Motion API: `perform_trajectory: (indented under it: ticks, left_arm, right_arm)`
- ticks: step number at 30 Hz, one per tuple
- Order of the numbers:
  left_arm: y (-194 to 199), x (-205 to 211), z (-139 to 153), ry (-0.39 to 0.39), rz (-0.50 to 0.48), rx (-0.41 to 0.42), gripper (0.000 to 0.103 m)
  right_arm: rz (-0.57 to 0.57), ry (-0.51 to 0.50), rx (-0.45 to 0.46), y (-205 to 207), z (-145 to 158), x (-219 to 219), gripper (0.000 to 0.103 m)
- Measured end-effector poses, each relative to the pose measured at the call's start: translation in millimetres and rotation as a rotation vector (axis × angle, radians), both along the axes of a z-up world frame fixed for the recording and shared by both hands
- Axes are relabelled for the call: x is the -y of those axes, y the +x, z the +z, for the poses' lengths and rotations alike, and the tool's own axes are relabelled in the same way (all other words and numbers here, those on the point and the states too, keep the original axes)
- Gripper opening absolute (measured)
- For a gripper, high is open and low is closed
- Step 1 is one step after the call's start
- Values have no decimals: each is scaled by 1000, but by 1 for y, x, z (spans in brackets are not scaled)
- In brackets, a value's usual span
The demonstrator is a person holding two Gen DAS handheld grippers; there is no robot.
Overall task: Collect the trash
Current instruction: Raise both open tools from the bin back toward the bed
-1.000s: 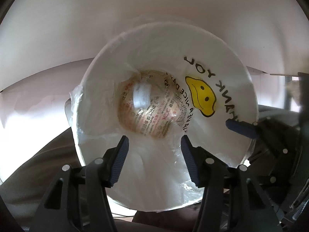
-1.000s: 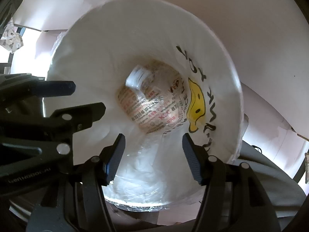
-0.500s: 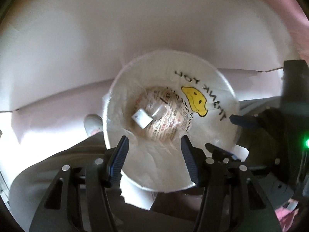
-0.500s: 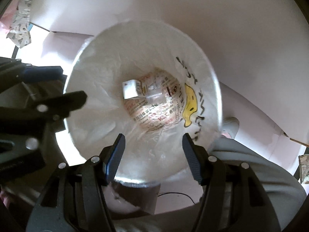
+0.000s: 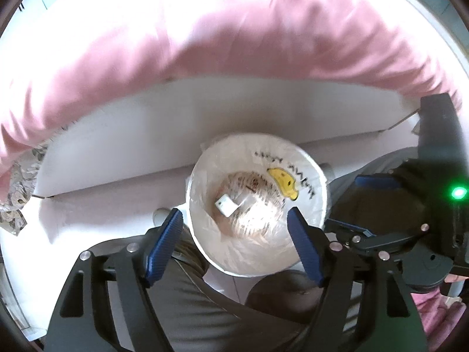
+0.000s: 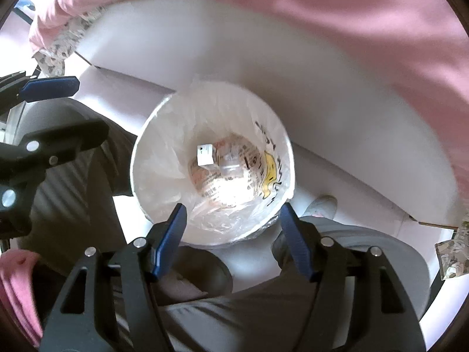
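A white round bin (image 5: 202, 176) lined with a clear plastic bag with a yellow smiley print (image 5: 284, 179) stands on the floor below me. A small white box (image 5: 225, 205) and clear wrapping lie at its bottom. The bin (image 6: 140, 158) and the box (image 6: 204, 155) also show in the right wrist view. My left gripper (image 5: 234, 243) is open and empty above the bin's near rim. My right gripper (image 6: 231, 237) is open and empty above the bin too. The right gripper shows at the right of the left wrist view (image 5: 378, 182).
A white bed base (image 5: 146, 135) with pink bedding (image 5: 234, 44) runs behind the bin. The person's grey trouser legs (image 6: 234, 316) and a shoe (image 6: 322, 205) are next to the bin. Patterned cloth (image 5: 17, 176) hangs at the left.
Both grippers have pulled up and away from the bin, so it looks much smaller. The pink bedding has come into view. The small white box now lies loose at the bin's bottom.
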State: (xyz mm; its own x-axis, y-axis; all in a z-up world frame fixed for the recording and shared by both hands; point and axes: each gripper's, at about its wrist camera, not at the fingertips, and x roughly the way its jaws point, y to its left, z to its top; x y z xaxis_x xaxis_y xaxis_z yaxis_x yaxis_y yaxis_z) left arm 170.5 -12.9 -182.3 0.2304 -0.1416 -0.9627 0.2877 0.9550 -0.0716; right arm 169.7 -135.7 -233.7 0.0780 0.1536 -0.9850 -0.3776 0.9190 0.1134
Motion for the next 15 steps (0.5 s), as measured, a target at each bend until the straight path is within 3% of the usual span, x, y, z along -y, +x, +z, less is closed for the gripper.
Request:
perform_trajectory:
  ticks: [11, 15]
  left_arm:
    - [-9, 7, 79, -17, -20, 181, 77]
    - [-9, 8, 110, -22, -28, 248, 82]
  right_arm:
    - [7, 22, 159, -9, 77, 7, 70]
    - [-7, 43, 234, -9, 110, 14, 70]
